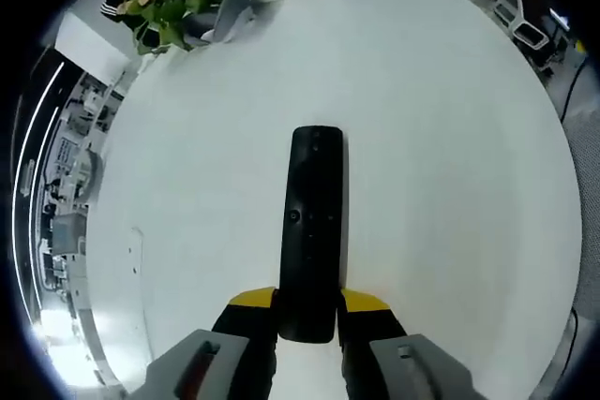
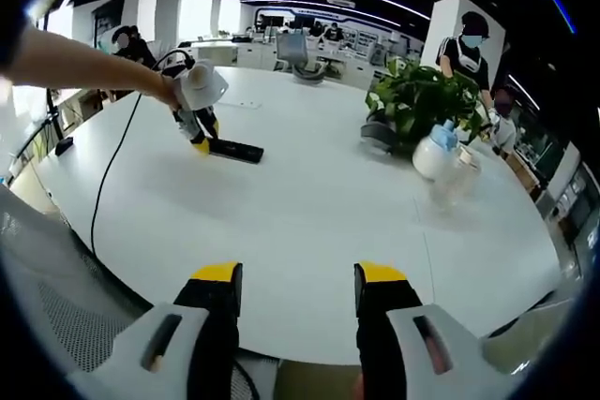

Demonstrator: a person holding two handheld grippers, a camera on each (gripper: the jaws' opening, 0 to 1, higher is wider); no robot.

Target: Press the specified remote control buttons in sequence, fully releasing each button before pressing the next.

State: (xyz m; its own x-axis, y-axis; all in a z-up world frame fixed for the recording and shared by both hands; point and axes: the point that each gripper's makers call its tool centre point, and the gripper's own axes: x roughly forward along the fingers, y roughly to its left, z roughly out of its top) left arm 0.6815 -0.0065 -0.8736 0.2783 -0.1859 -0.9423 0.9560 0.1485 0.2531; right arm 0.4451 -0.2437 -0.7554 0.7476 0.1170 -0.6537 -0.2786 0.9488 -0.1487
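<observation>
- Yellow-tipped left hand-held gripper (image 1: 307, 311) clamps the near end of the black remote (image 1: 312, 222), flat on the white surface (image 1: 450, 156).
- Slim, rigid, likely light and slick; holding its narrow sides suits.
- Right hand-held gripper (image 2: 296, 289) hangs wide, empty.
- Beyond: potted plant (image 2: 419, 100).

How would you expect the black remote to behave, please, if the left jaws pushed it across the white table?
The remote looks rigid and flat, so it would probably slide, not roll. The table looks smooth, so it may skid or pivot easily. Gripped at one end, it could swing.
</observation>
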